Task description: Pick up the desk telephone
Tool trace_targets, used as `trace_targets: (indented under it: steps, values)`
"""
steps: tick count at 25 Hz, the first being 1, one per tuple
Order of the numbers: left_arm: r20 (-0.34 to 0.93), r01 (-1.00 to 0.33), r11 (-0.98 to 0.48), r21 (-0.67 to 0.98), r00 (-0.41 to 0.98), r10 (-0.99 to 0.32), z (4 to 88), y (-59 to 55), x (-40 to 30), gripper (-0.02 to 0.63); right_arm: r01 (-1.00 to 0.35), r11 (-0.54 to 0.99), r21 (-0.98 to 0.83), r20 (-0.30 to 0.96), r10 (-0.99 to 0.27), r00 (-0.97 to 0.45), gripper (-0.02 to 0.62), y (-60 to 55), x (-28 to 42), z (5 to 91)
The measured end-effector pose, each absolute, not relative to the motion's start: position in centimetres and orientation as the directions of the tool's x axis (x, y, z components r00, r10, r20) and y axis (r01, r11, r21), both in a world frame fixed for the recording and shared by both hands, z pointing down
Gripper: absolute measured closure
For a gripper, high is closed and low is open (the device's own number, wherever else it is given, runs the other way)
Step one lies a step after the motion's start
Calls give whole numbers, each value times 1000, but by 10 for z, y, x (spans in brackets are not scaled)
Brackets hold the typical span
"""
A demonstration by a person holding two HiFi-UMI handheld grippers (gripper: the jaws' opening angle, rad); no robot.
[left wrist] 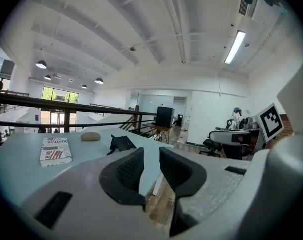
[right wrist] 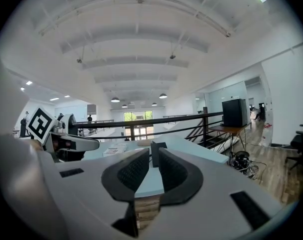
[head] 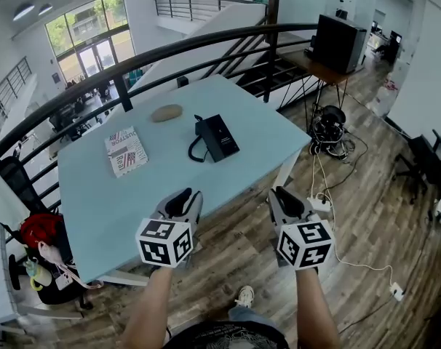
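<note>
The desk telephone lies on the far half of the light blue table, not far from its right edge. A book lies to its left and a flat brown thing lies behind it, both well apart from it. The telephone is black and flat. Its long axis runs from far-left to near-right as the head view shows it, and the handset with its cord seems to lie along the left side.

Both tools are at the near side and well apart from the telephone. The left tool hangs over the near edge of the table. The right tool hangs over the wooden floor, just beyond the table's corner. The telephone lies ahead of them and between their two lines, and in the head view it looks somewhat nearer to the left one.

In the left gripper view the left tool has its jaws a little apart with nothing between them, and the telephone shows to the left of the gap. In the right gripper view the right tool also is released, with a narrower gap and nothing in it. There the telephone stands straight behind the gap.

I judge that both tools must go forward, and the jaws must open wider to take the body across its short side.
</note>
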State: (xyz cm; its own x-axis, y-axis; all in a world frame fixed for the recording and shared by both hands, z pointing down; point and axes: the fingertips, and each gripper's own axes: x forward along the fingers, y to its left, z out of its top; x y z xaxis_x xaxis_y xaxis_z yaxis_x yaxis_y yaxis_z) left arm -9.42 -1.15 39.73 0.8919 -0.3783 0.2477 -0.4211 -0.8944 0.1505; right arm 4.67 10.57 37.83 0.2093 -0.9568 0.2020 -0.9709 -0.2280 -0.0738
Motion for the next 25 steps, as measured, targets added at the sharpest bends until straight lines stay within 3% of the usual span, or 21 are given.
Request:
trace_targets:
  steps: [10,25]
  values:
    - [272,-481,-858,177,862,-427,405,-32,-27,436,-982,-165,-92,214,-966,143,504,82,123,383]
    - [292,-554,-808,201,821,-491,416,-72,12,367,-991,-77,-111,243,-969,48,399,41,178,404]
